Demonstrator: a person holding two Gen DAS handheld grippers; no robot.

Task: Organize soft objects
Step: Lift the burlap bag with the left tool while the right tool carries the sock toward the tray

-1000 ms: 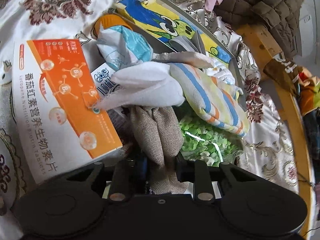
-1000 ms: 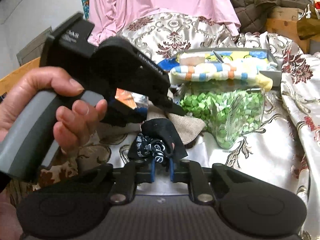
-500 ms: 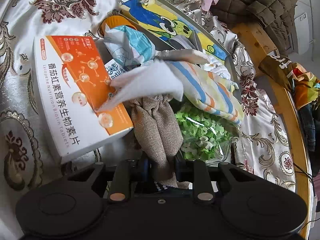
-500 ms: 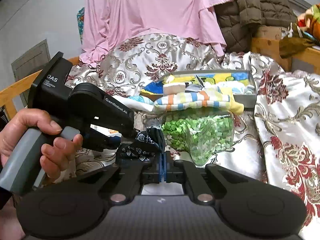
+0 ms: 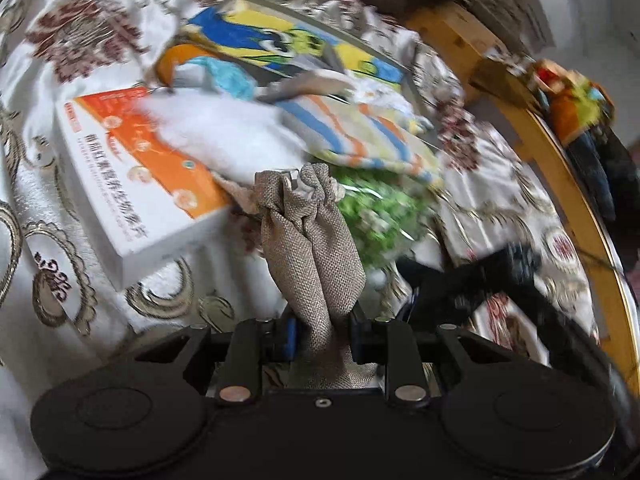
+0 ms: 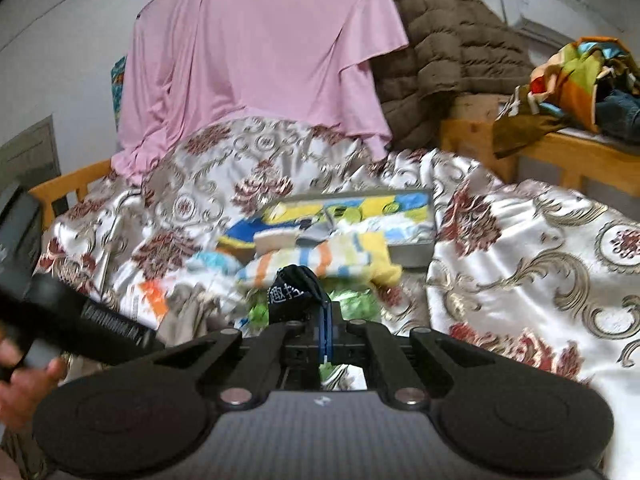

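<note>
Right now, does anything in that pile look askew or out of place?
Yes: the striped towel spills over the grey tray's front rim onto the green bag, and a rigid orange box lies among the soft things.

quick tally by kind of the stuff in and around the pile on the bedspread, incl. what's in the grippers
Held soft items: 2, burlap pouch in left gripper, black printed cloth in right gripper
Loose cloths: 2, white cloth, striped towel
Boxes: 2, orange-white box, cartoon-print tray
Bags: 1, bag of green bits
Total: 7; the rest is too blurred to count.
</note>
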